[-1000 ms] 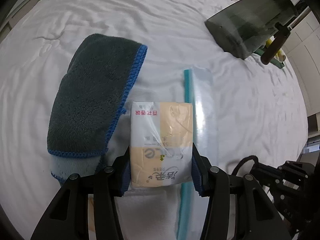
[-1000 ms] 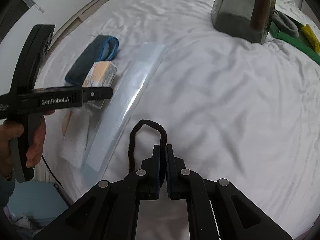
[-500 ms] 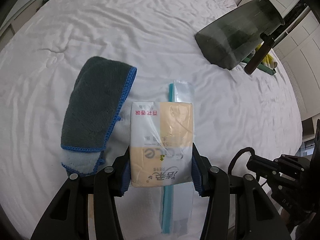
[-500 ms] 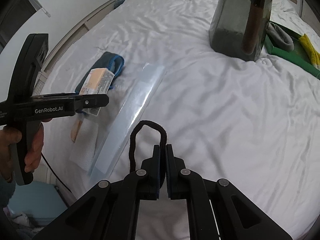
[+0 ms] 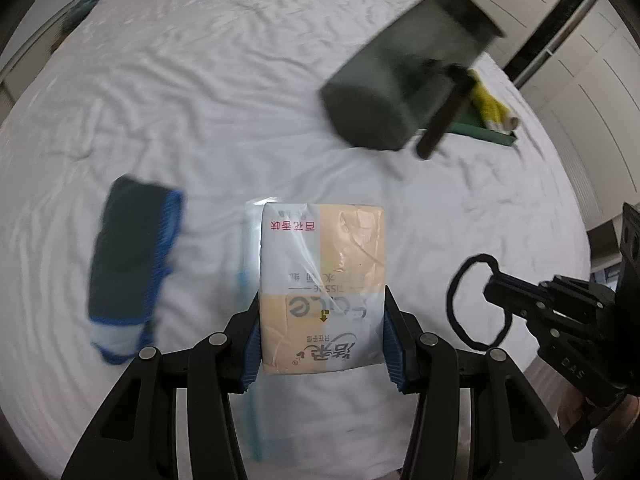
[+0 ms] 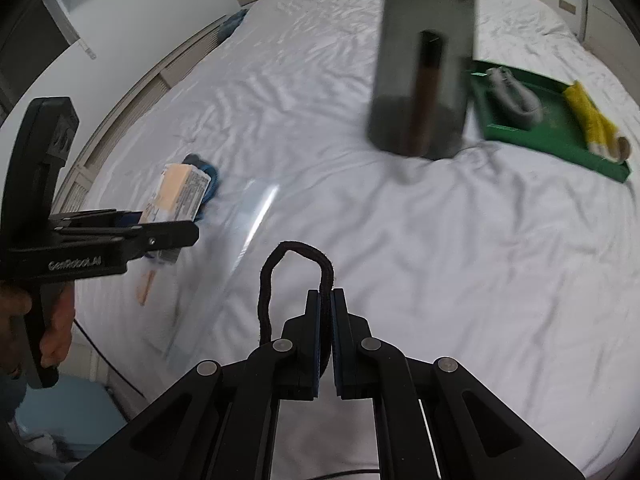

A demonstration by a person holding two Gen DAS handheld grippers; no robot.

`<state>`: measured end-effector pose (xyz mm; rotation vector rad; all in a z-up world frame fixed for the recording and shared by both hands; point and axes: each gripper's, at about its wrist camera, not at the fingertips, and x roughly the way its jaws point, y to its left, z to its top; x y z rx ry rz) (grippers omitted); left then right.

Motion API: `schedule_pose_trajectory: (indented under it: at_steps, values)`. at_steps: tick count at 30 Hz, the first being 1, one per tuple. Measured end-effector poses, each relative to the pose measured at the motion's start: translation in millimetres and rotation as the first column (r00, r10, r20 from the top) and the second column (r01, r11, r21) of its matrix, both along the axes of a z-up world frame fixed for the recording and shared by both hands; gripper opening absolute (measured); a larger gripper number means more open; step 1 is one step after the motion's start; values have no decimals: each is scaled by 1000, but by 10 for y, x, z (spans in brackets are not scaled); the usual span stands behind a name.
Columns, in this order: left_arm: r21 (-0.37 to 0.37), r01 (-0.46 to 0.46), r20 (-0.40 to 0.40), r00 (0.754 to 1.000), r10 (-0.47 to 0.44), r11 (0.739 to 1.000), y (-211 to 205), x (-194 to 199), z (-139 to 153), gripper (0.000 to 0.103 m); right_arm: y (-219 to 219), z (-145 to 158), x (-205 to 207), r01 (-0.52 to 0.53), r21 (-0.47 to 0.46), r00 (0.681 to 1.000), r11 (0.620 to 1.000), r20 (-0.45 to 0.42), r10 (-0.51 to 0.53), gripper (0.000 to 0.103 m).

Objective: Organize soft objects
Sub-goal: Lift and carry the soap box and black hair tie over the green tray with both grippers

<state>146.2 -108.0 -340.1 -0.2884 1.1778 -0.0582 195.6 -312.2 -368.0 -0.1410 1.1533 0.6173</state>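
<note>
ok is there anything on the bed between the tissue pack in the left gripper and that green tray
Yes. The dark container with the brown handle stands on the white bed just in front of the green tray, roughly on the line from the tissue pack. The rest of that stretch of sheet looks bare.

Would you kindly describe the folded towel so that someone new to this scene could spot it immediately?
Start from the wide white bed. The towel lies flat on the sheet, to the left of the tissue pack held in the left hand-held gripper. It is the only dark grey cloth edged in bright blue; the pack is peach and white.
</note>
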Motion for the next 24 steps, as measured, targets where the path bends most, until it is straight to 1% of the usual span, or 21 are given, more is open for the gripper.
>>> schedule_pose_trajectory:
  at_steps: [7,16,21,24]
  values:
    - [-22,69,22,997,-68,997,-559,353,153,45,-444,305,240,36,-31,999,999,42,-34,4]
    - [-58,173,59,984,-170,983,-1389,877,331,45,-1088,635,622,96,-62,991,993,103,-89,4]
    - [-86,216,105,973,-207,973,-1851,1268,446,45,-1498,781,936,131,-76,983,988,142,-119,4]
    - [-99,224,137,968,-210,969,-2032,1512,517,45,-1707,875,1135,145,-76,978,987,163,-131,4]
